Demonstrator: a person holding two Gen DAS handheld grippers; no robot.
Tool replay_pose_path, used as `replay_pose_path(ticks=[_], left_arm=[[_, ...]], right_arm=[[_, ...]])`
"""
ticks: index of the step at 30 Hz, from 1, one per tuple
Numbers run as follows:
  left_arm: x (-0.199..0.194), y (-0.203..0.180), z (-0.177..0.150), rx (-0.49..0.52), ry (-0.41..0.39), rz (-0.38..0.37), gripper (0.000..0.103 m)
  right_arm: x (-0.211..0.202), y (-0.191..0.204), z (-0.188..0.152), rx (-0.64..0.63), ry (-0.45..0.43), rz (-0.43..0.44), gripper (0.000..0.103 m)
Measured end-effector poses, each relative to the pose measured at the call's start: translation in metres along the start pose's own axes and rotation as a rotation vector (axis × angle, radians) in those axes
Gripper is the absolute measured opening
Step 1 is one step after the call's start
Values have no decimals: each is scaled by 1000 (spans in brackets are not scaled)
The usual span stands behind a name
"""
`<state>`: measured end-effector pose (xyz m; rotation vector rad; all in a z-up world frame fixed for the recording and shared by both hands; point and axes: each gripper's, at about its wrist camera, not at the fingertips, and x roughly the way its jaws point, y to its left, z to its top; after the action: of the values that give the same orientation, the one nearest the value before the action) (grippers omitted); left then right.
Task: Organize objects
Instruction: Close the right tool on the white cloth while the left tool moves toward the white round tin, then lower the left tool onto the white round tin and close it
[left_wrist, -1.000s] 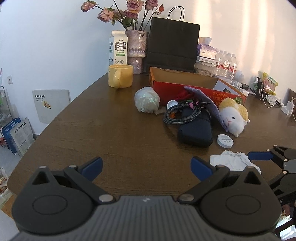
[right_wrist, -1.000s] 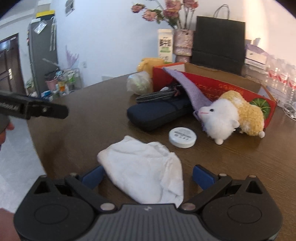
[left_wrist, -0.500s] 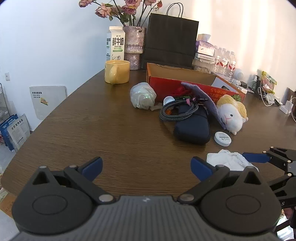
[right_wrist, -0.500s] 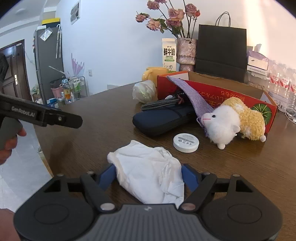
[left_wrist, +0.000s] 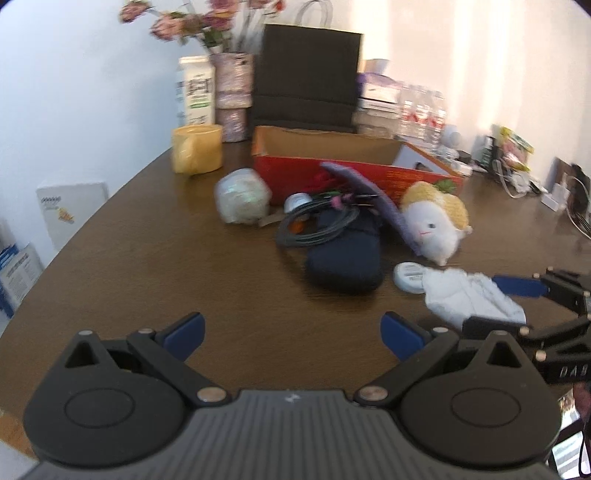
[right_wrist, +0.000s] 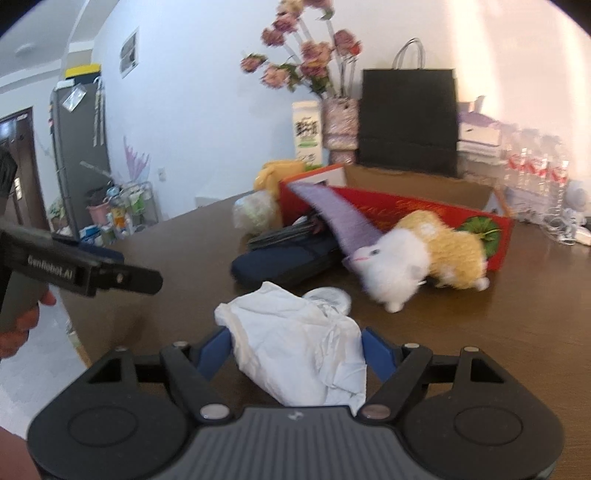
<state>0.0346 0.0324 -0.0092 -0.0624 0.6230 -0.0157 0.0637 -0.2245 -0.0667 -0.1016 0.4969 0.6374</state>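
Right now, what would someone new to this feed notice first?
The right gripper is closed on a crumpled white cloth at the near table edge. Just beyond lies a white-and-yellow plush sheep, against a red cardboard box. The left gripper hangs open over bare tabletop.

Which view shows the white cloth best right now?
The right wrist view: the white cloth fills the centre, held between the right gripper pads. The left wrist view shows it only small, near the right edge, partly behind the gripper.
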Motion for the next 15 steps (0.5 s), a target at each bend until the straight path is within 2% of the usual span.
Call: replay_pose_path(ticks=[6,10,12,14,15], left_arm=[[20,-45,16,106,-14,-69,103],[39,-76,25,160,-19,-111,96],[50,-89,28,182,-9,-123,87],[61,-100,30,201,7,-138,71],[66,-102,30,208,15,-148,69]], right_arm=[[-20,-35,8,31,-54,-89,78],[-27,-55,14,40,-78,-131,78],[-29,-63,16,44,-87,-143,79],[-30,-70,17,47,-92,-145,79],[-30,-73,17,48,-93,-145,79]])
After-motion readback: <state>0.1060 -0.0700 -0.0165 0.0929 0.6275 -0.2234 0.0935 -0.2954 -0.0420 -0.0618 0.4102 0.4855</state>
